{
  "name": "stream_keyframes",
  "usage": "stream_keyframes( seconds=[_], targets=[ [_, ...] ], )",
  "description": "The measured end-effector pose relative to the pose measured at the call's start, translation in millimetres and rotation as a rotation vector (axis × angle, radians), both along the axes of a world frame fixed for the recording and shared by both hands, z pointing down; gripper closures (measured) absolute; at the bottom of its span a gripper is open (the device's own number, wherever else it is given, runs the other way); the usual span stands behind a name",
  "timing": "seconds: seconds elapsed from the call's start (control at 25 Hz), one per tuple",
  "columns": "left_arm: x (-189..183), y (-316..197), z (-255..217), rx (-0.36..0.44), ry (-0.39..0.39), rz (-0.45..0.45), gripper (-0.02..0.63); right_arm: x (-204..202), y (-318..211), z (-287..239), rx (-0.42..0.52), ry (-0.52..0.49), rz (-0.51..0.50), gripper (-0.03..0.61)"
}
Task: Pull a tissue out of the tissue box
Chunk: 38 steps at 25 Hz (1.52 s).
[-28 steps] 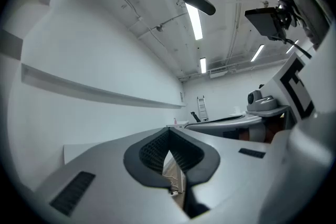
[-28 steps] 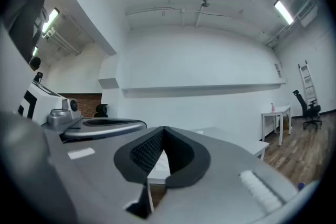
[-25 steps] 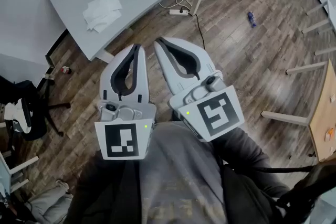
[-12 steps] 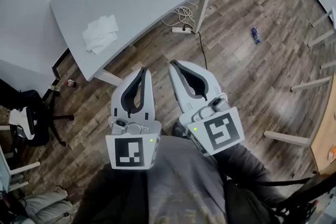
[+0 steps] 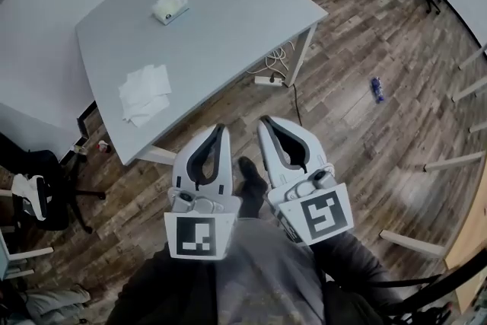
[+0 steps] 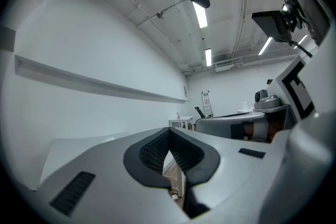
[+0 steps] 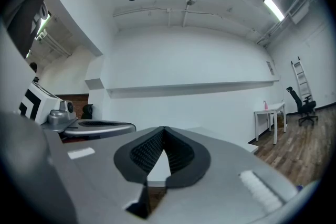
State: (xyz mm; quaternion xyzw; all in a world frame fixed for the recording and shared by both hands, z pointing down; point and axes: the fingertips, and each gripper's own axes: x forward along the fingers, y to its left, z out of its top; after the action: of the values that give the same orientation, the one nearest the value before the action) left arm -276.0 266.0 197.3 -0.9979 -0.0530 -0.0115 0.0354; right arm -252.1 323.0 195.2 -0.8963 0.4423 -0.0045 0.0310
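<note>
Approach step, nothing gripped yet. L gripper (image 5: 220, 129) & R gripper (image 5: 265, 121) sit side by side short of the table (image 5: 228, 27), both w/ jaws together, empty. Loose tissues (image 5: 144, 93) lie by the table's near edge, and the tissue box (image 5: 169, 4) sits at its far side. Next: reach across, open one claw, pinch at box top.

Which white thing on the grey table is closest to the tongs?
The flat pile of loose tissues. The tissue box stands farther away, behind it.
</note>
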Motion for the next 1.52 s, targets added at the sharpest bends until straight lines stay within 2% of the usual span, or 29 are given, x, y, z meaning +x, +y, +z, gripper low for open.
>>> stream_keyframes(
  seconds=[0.24, 0.44, 0.64, 0.92, 1.28, 1.44, 1.52],
  targets=[
    [114.7, -36.0, 10.8, -0.030, -0.010, -0.033, 0.612, 111.8, -38.1, 12.4, -0.030, -0.024, -0.030, 0.577],
    [195.5, -67.7, 17.9, -0.064, -0.036, -0.063, 0.612, 193.0, -81.1, 2.1, -0.032, -0.007, -0.105, 0.577],
    [241.4, -97.2, 16.5, -0.078, -0.058, -0.106, 0.612, 247.0, -119.4, -15.1, -0.040, 0.011, -0.168, 0.577],
    [294.1, -137.9, 22.8, -0.077, -0.070, -0.214, 0.612, 314.0, -164.9, -23.4, -0.035, 0.060, -0.266, 0.577],
    [393.4, -189.5, 38.3, -0.057, -0.122, -0.449, 0.612, 422.6, -218.8, 14.2, -0.030, -0.022, -0.487, 0.577],
    [423.1, -215.7, 41.4, -0.077, -0.139, -0.588, 0.612, 461.3, -242.1, 25.3, -0.041, -0.042, -0.599, 0.577],
    [434.8, -226.9, 36.6, -0.072, -0.127, -0.627, 0.612, 473.4, -255.3, 26.6, -0.044, -0.048, -0.641, 0.577]
  ],
)
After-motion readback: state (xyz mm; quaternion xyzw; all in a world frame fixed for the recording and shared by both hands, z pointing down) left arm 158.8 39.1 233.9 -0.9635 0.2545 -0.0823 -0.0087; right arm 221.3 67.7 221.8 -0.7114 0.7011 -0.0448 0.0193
